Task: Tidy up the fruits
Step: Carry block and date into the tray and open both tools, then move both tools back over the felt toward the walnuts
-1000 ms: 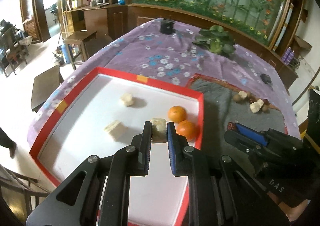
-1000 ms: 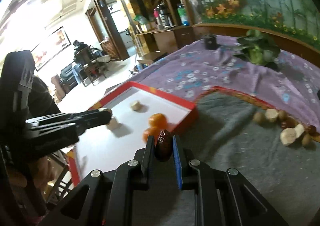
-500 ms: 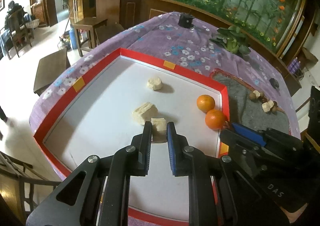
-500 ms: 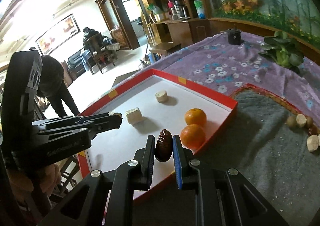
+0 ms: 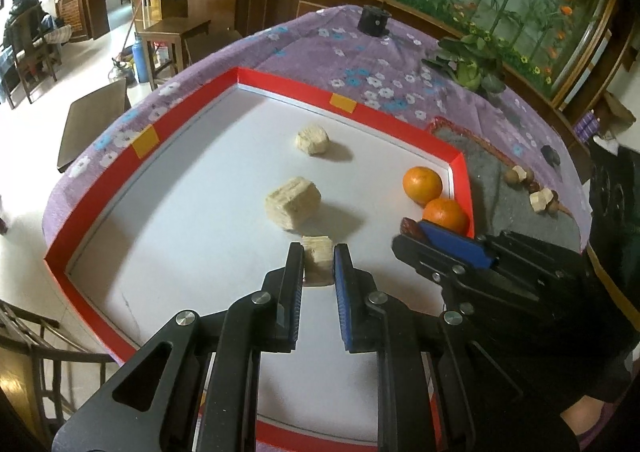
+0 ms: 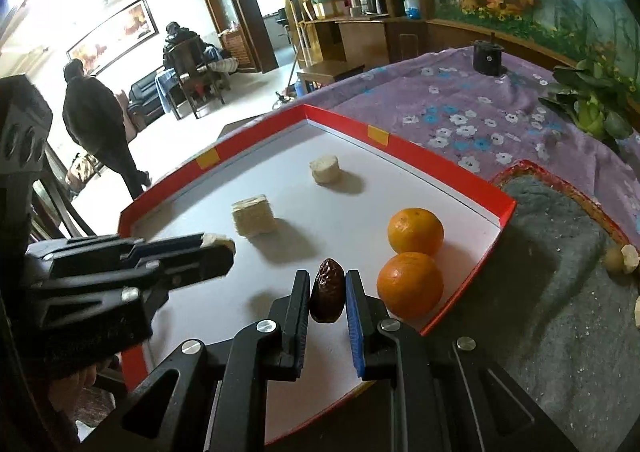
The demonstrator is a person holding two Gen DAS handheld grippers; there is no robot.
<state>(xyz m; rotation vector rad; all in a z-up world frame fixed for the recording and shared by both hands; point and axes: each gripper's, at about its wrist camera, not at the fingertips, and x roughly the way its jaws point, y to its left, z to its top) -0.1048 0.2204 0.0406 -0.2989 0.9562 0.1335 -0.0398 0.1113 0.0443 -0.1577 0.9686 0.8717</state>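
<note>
Red-rimmed and white-floored, the shallow tray (image 5: 384,111) sits at the left of the purple flowered cloth (image 5: 360,59), and both claws hang over its near part. At the left, the left gripper (image 5: 318,260) pinches a pale cut chunk (image 5: 318,258) between its black and blue pads, just near of a larger pale block (image 5: 292,203) lying on the tray floor; from the right wrist camera only the tip of the chunk peeks past the claw (image 6: 218,242). Farther back a smaller pale round piece (image 5: 313,139) lies alone. To the right, the right gripper (image 6: 328,294) is pressed tight on a dark wrinkled date (image 6: 328,294), held upright over the tray's near right part. Just right of it two oranges (image 6: 414,230) sit touching each other in the tray's right corner, the nearer one against the red wall. Right of the tray a grey mat (image 6: 560,292) with a red edge carries a small heap of loose fruit pieces (image 5: 532,187), pale and brown ones, too small and blurred to tell apart, and partly cut off at the frame edge in the right wrist view. Whether the chunk touches the tray floor cannot be told, since the claw hides its underside.
</note>
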